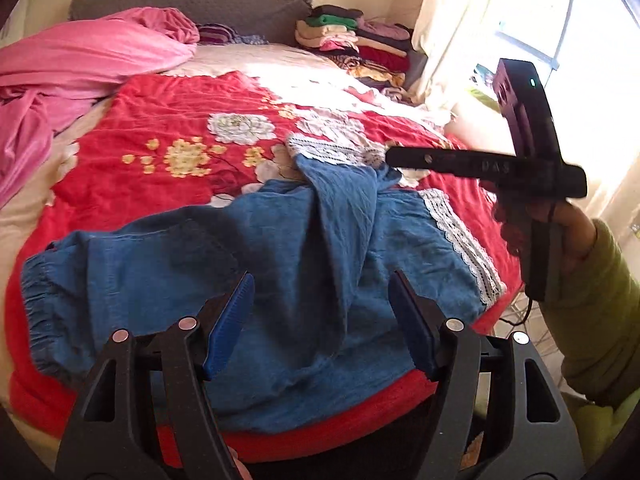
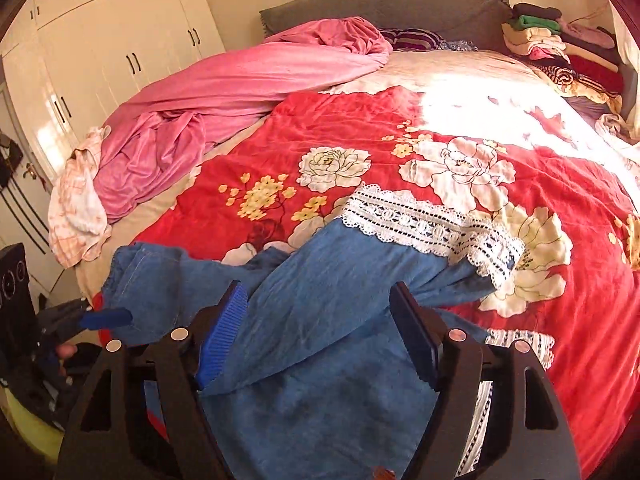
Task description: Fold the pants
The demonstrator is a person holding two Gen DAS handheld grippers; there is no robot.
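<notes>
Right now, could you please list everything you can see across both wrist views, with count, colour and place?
pants: one pair, blue with white lace hems, rumpled on the near part of the bed, one leg crossed over the other.
blanket: one, red with white and yellow flowers, spread under the pants.
pink bedding: one heap, pink, bed's left side.
folded clothes: one pile, mixed colours, far right corner by the headboard.
headboard: one, grey, far end.
wardrobe: one, cream, left wall.
curtain: one, cream, by the window.
left gripper: open, over the pants.
right gripper: open, over the crossed leg.
</notes>
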